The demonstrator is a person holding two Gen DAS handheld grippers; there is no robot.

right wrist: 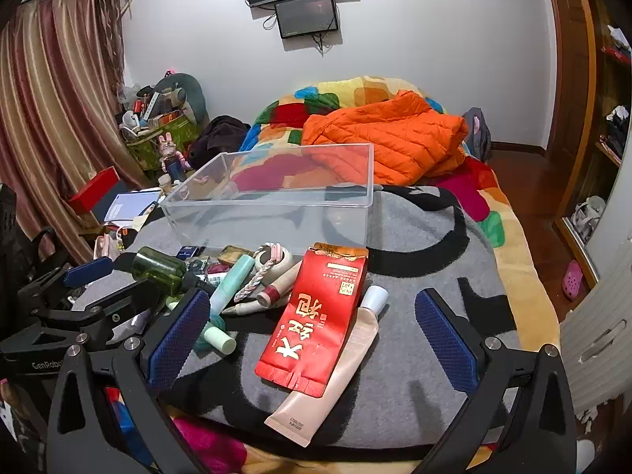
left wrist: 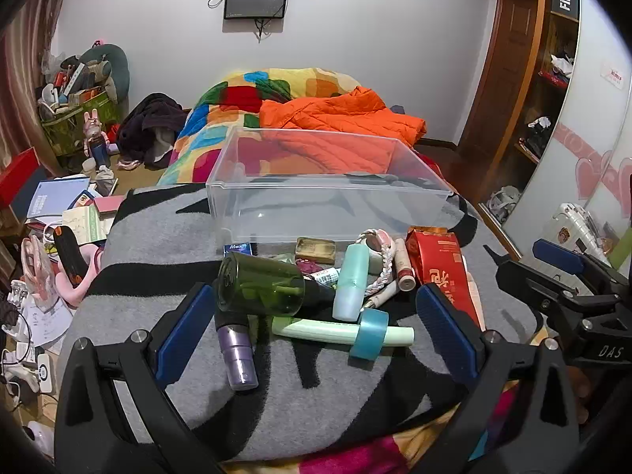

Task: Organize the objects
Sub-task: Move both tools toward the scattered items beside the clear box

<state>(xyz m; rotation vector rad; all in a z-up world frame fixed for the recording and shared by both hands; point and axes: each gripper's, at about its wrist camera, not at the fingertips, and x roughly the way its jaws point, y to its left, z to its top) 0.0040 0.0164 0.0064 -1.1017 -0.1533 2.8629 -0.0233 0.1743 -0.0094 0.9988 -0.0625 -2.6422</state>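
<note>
Toiletries and packets lie scattered on my bed's grey-and-black blanket, just in front of one empty clear plastic bin. I count one green translucent bottle on its side, base toward me; one purple spray bottle; one pale-green tube lying crosswise through one blue tape roll; one red foil packet, long axis running away from me, overlapping one beige squeeze tube with its cap pointing away. My left gripper and right gripper hover with fingers spread wide, holding nothing.
</note>
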